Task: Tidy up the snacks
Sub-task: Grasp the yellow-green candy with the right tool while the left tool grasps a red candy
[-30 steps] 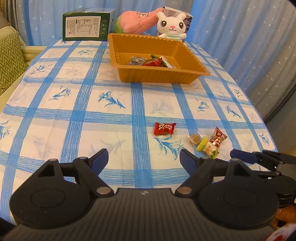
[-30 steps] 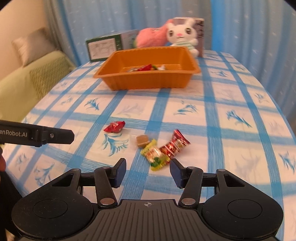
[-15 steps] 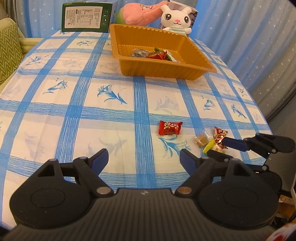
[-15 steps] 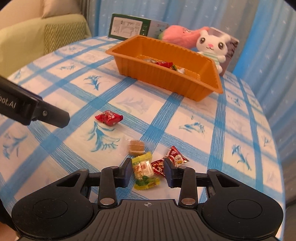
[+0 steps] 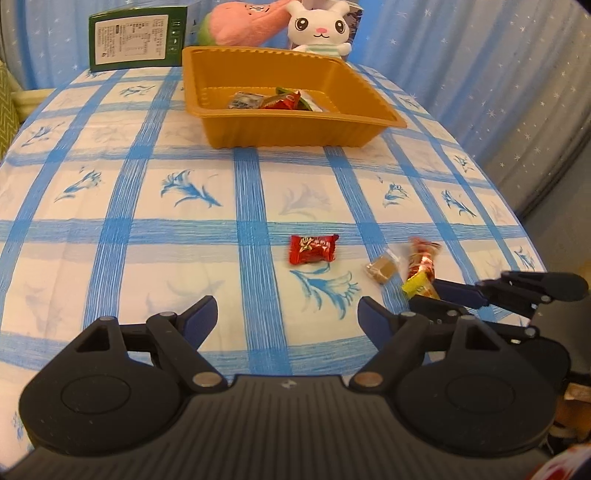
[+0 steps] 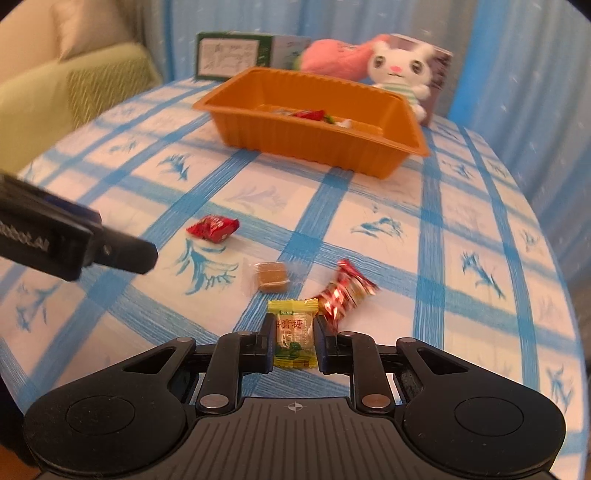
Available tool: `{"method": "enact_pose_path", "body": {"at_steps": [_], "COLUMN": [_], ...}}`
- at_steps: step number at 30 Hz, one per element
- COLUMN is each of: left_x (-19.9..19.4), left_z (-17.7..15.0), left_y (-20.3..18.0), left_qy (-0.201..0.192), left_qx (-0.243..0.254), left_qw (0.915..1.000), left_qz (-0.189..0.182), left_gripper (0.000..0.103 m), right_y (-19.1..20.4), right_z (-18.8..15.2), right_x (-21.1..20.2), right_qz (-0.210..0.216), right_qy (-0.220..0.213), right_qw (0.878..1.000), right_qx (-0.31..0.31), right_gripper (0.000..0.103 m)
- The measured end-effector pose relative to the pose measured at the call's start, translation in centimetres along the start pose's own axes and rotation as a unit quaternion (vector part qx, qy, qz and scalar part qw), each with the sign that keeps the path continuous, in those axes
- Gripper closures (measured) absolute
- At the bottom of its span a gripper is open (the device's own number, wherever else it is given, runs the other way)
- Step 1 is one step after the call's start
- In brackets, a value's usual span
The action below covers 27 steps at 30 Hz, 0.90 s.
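4 wrapped snacks lie on the near part of the desk [image 5: 122, 229]: a red candy [image 5: 313, 249], a brown candy [image 6: 271, 276], a red foil candy [image 6: 345, 290] and a yellow candy [image 6: 294, 334]. Right hand-held gripper [image 6: 294, 341] is clenched on the yellow candy, fingers pressing both its sides, low at the cloth; the red foil candy lies just beside it, blurred. Left hand-held gripper [image 5: 286, 314] hangs released, jaws wide, above the cloth short of the red candy. Orange tray [image 5: 291, 138] sits farther back with several wrapped snacks inside. Behind it stand a green box [image 5: 135, 37], a pink plush [image 5: 243, 22] and a white bunny [image 5: 319, 27].
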State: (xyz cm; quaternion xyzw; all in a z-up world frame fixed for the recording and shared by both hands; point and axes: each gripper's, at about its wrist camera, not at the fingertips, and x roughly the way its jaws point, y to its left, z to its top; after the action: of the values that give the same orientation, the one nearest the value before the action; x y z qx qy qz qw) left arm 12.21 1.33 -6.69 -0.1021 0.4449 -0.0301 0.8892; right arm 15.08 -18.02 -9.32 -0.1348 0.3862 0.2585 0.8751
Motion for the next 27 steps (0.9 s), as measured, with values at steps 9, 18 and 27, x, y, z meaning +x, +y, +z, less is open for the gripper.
{"method": "enact_pose_path", "body": {"at_steps": [9, 18, 27], "left_x": [2.1, 5.0, 6.2], "left_z": [2.1, 3.9, 3.5], "left_y": [-0.4, -1.2, -2.0], "left_qy": [-0.011, -0.002, 0.009], "left_qx": [0.009, 0.019, 0.037], "left_qw": [0.9998, 0.9997, 0.9992], "left_qz": [-0.013, -0.015, -0.006], "left_gripper": [0.034, 0.059, 0.068], "right_y": [-1.7, -2.6, -2.8], "right_z": [0.0, -0.2, -0.2], "right_x": [-2.0, -2.2, -2.0], "right_qz": [-0.001, -0.006, -0.006], "right_qy": [-0.032, -0.039, -0.039], "right_qw": [0.996, 0.994, 0.993], "right_qx": [0.083, 0.101, 0.109], "right_gripper": [0.082, 0.082, 0.082]}}
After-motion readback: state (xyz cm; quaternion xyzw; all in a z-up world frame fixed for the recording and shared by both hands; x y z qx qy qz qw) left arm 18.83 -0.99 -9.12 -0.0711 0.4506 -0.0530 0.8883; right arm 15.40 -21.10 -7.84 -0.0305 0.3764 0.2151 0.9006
